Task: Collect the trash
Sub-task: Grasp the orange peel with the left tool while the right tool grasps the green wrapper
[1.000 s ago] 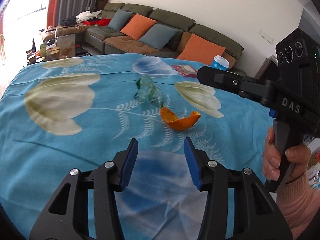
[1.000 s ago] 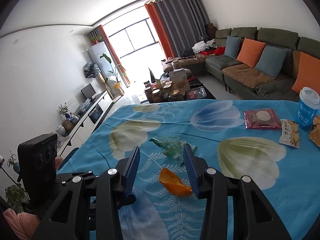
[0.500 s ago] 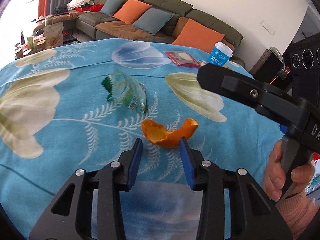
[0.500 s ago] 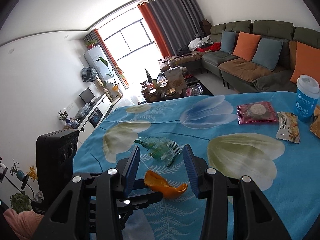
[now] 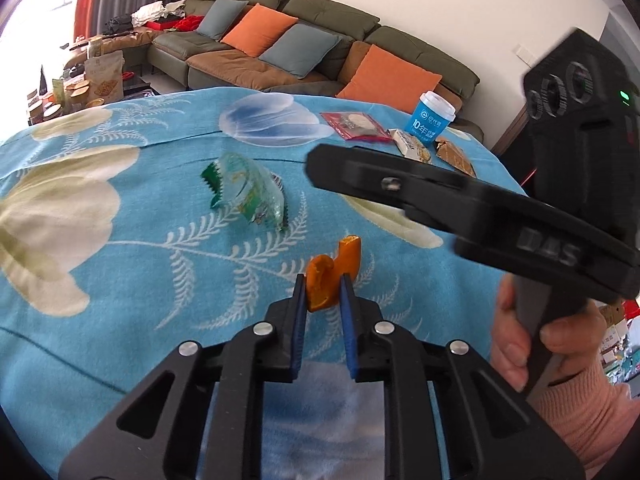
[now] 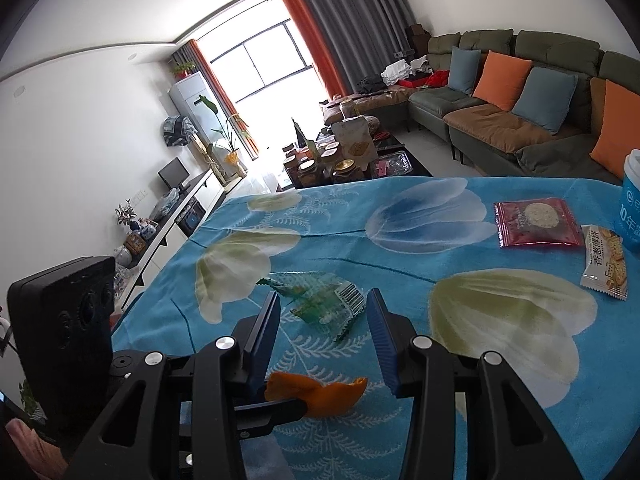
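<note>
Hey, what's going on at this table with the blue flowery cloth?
A person is clearing trash with a handheld claw in each hand. The left claw has shut on the curled orange peel, pinching it above the blue floral tablecloth. The right claw is open, its fingers either side of the crumpled clear-and-green plastic wrapper, which is not gripped yet. The sealed snack packets and the blue paper cup sit untouched at the far edge.

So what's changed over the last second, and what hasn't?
The left gripper moved forward to the orange peel and closed on it; the peel now stands pinched between its pads. The right gripper came closer to the green wrapper, jaws open as before. The wrapper, snack packets and cup stayed put.
</note>
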`<state>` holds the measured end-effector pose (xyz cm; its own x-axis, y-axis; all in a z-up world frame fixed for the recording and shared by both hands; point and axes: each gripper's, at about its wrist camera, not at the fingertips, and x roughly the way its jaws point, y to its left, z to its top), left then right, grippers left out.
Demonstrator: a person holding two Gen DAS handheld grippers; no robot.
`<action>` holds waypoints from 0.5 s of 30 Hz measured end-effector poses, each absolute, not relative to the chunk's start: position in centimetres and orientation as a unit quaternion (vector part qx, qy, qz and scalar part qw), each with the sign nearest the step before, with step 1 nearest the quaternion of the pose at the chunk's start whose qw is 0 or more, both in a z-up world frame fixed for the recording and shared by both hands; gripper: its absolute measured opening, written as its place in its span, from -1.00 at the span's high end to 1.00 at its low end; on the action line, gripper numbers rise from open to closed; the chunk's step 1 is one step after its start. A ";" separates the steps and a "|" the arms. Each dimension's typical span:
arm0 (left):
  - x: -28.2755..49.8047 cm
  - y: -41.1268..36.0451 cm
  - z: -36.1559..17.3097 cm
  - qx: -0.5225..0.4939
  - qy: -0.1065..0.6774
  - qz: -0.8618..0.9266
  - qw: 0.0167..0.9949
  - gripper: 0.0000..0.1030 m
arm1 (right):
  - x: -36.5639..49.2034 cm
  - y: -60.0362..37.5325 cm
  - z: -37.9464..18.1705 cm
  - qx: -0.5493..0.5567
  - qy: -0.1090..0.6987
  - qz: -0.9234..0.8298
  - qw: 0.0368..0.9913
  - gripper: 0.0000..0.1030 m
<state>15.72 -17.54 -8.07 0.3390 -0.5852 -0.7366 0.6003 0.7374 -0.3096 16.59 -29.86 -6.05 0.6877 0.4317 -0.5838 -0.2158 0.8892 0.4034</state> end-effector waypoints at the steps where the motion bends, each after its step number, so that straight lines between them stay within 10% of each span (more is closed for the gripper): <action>1: 15.5 -17.2 -7.9 0.010 0.444 -0.360 0.821 0.70 | 16.8 -29.6 -6.2 0.149 0.355 0.178 0.906 0.18; 15: 14.3 -10.1 -6.5 -0.031 0.424 -0.318 0.847 0.71 | 19.3 -25.8 -7.4 0.051 0.391 0.149 0.907 0.01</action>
